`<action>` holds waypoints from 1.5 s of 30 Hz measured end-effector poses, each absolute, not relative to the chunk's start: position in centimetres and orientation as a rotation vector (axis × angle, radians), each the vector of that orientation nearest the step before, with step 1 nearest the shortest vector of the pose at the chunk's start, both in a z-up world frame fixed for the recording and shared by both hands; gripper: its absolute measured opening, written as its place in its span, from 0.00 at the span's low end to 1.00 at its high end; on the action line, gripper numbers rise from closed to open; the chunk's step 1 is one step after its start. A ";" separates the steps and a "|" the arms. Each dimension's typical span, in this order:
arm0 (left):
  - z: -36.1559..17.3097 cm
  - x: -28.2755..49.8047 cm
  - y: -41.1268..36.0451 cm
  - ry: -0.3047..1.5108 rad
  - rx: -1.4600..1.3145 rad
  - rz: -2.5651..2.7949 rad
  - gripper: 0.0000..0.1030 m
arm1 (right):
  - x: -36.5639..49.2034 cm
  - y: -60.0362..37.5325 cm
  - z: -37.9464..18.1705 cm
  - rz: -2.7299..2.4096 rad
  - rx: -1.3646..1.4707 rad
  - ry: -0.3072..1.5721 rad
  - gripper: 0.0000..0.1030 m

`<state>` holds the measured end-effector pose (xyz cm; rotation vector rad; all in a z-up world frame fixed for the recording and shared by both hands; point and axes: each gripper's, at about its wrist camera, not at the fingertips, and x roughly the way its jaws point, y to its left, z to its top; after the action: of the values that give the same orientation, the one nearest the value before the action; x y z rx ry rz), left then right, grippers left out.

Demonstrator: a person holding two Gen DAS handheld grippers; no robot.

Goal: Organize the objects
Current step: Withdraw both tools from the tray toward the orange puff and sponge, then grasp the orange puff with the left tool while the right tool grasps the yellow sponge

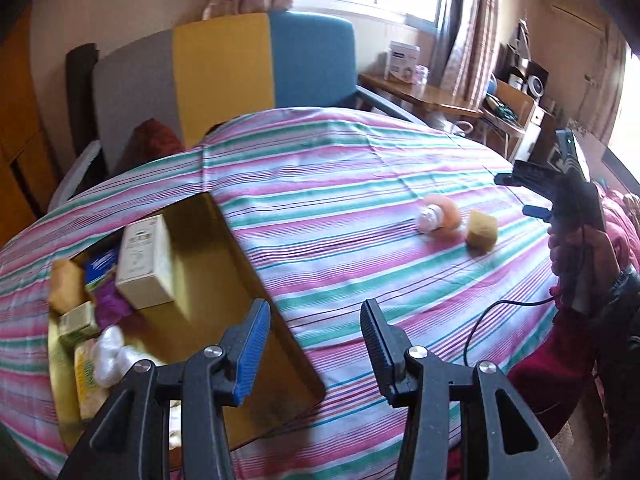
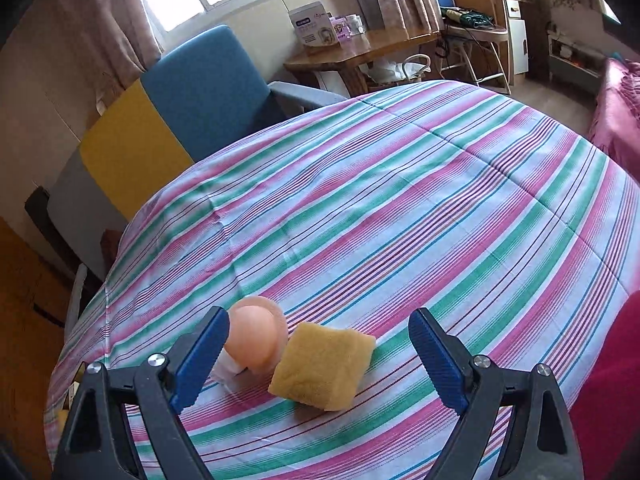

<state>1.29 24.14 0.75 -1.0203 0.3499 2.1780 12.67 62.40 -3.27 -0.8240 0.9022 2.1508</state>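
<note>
Right wrist view: yellow sponge [image 2: 322,372], porous and blocky, on striped cloth [image 2: 400,208] beside peach pad [image 2: 256,340], between spread, empty right gripper [image 2: 320,360]. Left gripper [image 1: 316,346] parted, empty, above gold tray [image 1: 256,296].

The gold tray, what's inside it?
The gold tray holds a cream box, a blue packet, purple and white items; the left gripper hides its near corner.

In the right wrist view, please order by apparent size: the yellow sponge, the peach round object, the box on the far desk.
1. Yellow sponge
2. Peach round object, partly hidden
3. Box, far away, so true size unsure
</note>
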 end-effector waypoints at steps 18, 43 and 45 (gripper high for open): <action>-2.7 0.3 38.0 0.506 -1.079 1.910 0.72 | 12.7 63.2 -5.0 2.123 -0.883 1.049 0.91; -9.2 -10.0 52.5 0.119 -1.400 1.633 0.72 | 13.3 63.8 -5.5 2.150 -0.845 1.209 0.92; -10.0 -10.2 53.4 0.126 -1.430 1.594 0.72 | 13.4 63.9 -5.4 2.149 -0.834 1.223 0.92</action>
<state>-10.17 53.38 -9.96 -1.4303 0.1258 1.5936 13.42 63.90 -5.43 -0.8342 1.2225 2.1490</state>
